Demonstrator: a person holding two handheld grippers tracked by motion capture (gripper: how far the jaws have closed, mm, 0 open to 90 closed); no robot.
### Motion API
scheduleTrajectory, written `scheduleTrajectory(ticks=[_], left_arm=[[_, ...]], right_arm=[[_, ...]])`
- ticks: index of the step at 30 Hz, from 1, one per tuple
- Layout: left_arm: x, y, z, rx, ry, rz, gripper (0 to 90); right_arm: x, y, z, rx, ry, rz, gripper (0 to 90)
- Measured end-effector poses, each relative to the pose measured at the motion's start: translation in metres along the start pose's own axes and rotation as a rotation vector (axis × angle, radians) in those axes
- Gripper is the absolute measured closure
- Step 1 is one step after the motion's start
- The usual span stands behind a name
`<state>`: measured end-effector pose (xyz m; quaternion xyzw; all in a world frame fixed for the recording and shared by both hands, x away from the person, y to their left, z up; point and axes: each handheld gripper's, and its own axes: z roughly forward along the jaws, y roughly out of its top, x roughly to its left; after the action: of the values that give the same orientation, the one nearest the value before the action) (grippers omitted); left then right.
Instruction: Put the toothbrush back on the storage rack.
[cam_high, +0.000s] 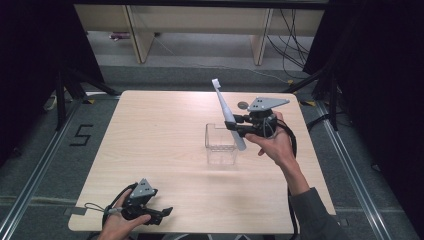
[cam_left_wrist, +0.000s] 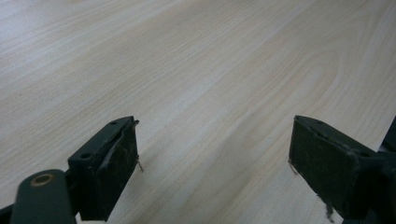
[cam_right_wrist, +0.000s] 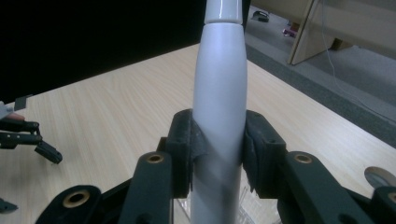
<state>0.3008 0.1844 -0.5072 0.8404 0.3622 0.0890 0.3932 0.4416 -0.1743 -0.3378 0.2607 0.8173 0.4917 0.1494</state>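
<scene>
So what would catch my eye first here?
Likely the white electric toothbrush, clamped in the right gripper and tilted over a clear plastic box near the middle of the wooden table. The left gripper rests at the near edge, jaws open and empty.

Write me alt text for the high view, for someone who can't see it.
The right tongs grip a white electric toothbrush, held tilted with its brush head up and its lower end at the rim of a clear plastic box on a light wooden table. The left tongs rest open near the table's front left edge.
</scene>
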Motion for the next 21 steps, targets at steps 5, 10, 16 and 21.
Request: scheduleTrajectory(ticks=[5,10,16,21], left_arm=[[0.0,0.0,0.0,0.001,-0.003,0.003,14.9],[0.0,0.0,0.0,0.001,-0.003,0.003,14.9],[0.0,0.0,0.0,0.001,-0.004,0.001,14.9],[0.0,0.0,0.0,0.0,-0.004,0.001,14.9]], right_arm=[[-0.003,0.01,0.009,-0.01,-0.011,-0.011,66.3],[-0.006,0.018,0.019,-0.007,-0.013,-0.022,66.3],[-0.007,0.022,0.031,-0.005,-0.004,-0.001,66.3],[-0.012,0.018,0.042,0.004,-0.014,-0.017,66.3]])
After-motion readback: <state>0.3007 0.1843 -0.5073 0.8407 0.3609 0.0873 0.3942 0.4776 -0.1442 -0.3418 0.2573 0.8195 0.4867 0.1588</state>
